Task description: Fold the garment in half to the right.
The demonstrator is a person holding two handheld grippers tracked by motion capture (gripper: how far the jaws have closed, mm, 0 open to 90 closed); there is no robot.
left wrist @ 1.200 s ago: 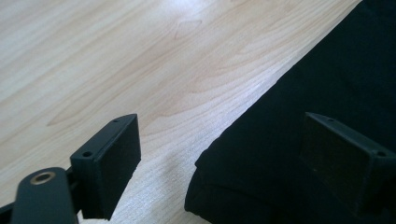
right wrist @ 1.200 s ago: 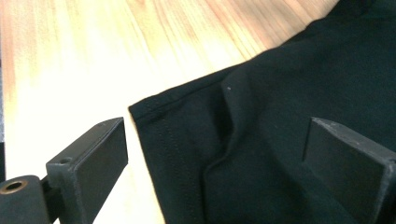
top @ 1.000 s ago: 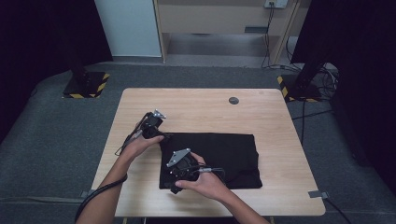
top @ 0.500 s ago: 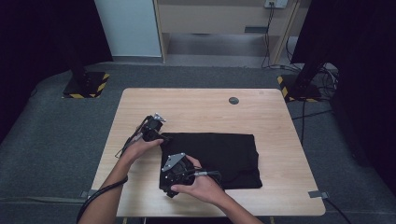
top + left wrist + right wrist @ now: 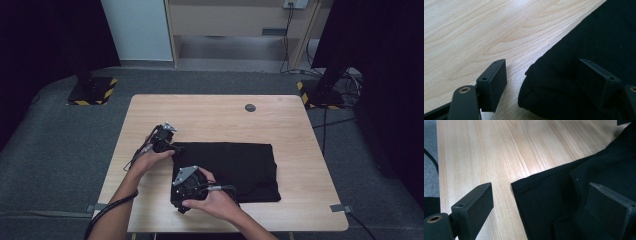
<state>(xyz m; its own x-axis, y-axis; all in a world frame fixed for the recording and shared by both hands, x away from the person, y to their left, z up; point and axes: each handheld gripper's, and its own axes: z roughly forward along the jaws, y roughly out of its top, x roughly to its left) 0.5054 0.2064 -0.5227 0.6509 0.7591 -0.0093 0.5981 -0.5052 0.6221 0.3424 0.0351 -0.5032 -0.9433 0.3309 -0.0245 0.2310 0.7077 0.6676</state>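
Lying flat at lower centre of frame, black cloth [image 5: 235, 170]: soft, matte, folded rectangle, stitched hem, on pale wood-grain table [image 5: 210, 117]. Left gripper [image 5: 541, 82] closing, unclenched, straddling rumpled corner; right gripper [image 5: 539, 205] released astride hem corner.

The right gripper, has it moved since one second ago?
Yes. In the high view the right gripper has shifted toward the near left corner of the black cloth; earlier it sat farther in over the cloth, judged against the table edge.

Black cloth [image 5: 235, 167] on a pale wood-grain surface [image 5: 210, 117]; black tools, yellow-and-black hazard stripes on the stand bases [image 5: 107, 92].
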